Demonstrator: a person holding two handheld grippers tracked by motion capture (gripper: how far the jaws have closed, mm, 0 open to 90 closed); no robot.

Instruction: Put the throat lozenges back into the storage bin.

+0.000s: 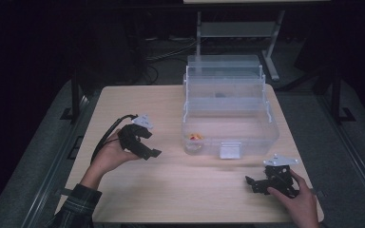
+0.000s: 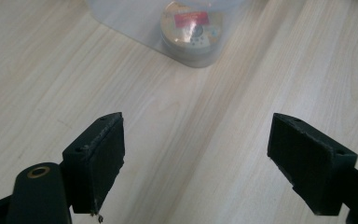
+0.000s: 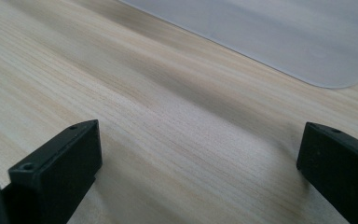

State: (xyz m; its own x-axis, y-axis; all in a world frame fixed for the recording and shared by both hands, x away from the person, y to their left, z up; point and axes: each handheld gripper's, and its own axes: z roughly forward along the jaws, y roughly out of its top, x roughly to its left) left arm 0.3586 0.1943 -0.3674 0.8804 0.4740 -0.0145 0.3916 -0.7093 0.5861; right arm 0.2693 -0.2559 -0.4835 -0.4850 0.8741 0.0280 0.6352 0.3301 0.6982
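A clear plastic tiered box (image 1: 228,102) stands open on the light wooden table (image 1: 171,190), its trays stepped back. In its front left corner lies a small round tin with a red and yellow label (image 1: 196,137), also seen through the box wall in the left gripper view as the tin (image 2: 192,29). My left gripper (image 1: 149,145) is held above the table left of the box, open, nothing between its jaws (image 2: 196,163). My right gripper (image 1: 256,184) rests low near the table's front right, open and empty (image 3: 198,163). A corner of the box (image 3: 279,32) lies ahead of it.
A white latch (image 1: 229,150) sits on the box's front wall. A small dark item (image 1: 220,94) lies in an upper tray. Bare wood runs along the table's front. A metal stand (image 1: 237,31) and cables are on the floor behind.
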